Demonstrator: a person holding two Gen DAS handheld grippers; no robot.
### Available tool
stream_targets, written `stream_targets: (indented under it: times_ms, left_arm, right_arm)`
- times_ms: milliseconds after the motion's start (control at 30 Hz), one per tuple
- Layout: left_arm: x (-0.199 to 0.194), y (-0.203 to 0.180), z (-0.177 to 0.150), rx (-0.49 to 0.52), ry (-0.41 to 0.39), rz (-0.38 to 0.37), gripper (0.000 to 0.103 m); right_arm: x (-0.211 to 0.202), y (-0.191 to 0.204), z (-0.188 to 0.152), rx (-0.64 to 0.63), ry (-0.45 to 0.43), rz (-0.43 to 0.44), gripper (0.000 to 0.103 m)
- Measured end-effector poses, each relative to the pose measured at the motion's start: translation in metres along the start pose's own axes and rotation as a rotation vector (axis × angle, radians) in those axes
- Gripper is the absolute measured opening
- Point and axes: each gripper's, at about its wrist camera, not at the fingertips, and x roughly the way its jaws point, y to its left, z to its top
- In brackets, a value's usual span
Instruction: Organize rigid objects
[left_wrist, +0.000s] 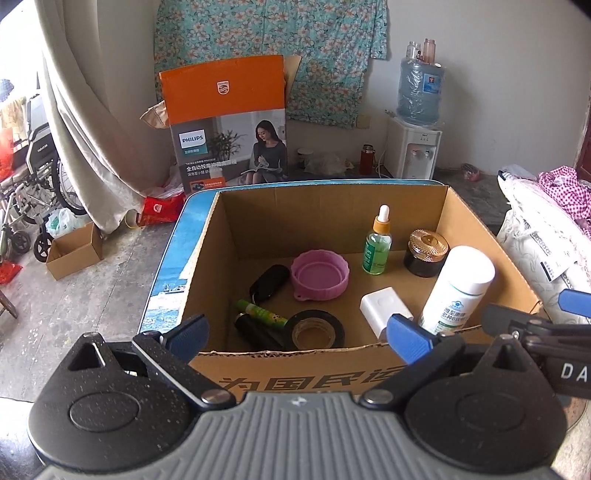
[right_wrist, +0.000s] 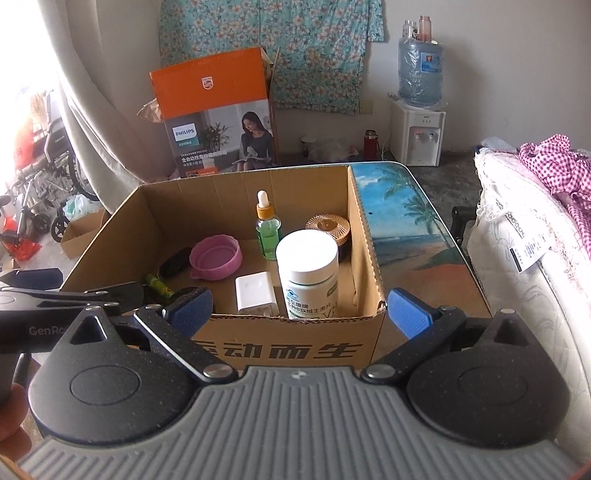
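Left tongs (left_wrist: 297, 334): spread wide, nothing between the blue pads, hovering just short of the near wall of the box.
Right tongs (right_wrist: 298, 312): wide too, empty, poised at the near right corner of the box.
Cardboard box (left_wrist: 325, 201): open-topped, sitting on the table (right_wrist: 410, 236) with the beach print.
White bottle (right_wrist: 308, 275): upright in the near right of the box, tallest thing in there.
White adapter (right_wrist: 255, 291): just left of the bottle, near the front wall.
Dropper bottle (left_wrist: 377, 242): green, standing toward the back, beside the gold-lidded jar (left_wrist: 425, 253).
Pink lid (left_wrist: 319, 275): lying open side up, mid-box.
Black tape roll (left_wrist: 314, 329): flat against the front wall, with a green tube (left_wrist: 260, 312) and a black case (left_wrist: 269, 282) to its left.
Behind: an orange carton (left_wrist: 229, 122) and a water dispenser (left_wrist: 415, 147) on the floor.
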Motion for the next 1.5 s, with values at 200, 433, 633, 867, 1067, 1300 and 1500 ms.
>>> stream_targets:
  times_ms: [200, 433, 633, 867, 1067, 1300, 1500]
  left_arm:
    - [0.0022, -0.0011, 0.0003, 0.007, 0.009, 0.002, 0.103]
    - [0.0029, -0.0015, 0.0012, 0.009, 0.009, 0.005, 0.103]
    - [0.0026, -0.0003, 0.0013, 0.007, 0.010, 0.009, 0.103]
    - [0.0030, 0.0005, 0.0004, 0.006, 0.019, 0.015, 0.103]
    - [0.0028, 0.0003, 0.0009, 0.005, 0.020, 0.016, 0.103]
    - [0.0028, 0.0004, 0.0010, 0.006, 0.021, 0.016, 0.102]
    - [0.0030, 0.0001, 0.0001, 0.005, 0.021, 0.019, 0.102]
  right_arm:
    - [0.0034, -0.0027, -0.0010, 0.003, 0.006, -0.011, 0.102]
    - [0.0051, -0.0041, -0.0011, 0.009, 0.013, -0.011, 0.102]
    - [0.0057, -0.0044, -0.0010, 0.007, 0.014, -0.013, 0.102]
    - [0.0061, -0.0052, -0.0003, 0.010, 0.022, -0.011, 0.102]
    - [0.0066, -0.0049, -0.0001, 0.009, 0.022, -0.011, 0.102]
    - [0.0061, -0.0045, -0.0004, 0.008, 0.022, -0.014, 0.102]
    - [0.0060, -0.0044, -0.0011, 0.010, 0.024, -0.014, 0.102]
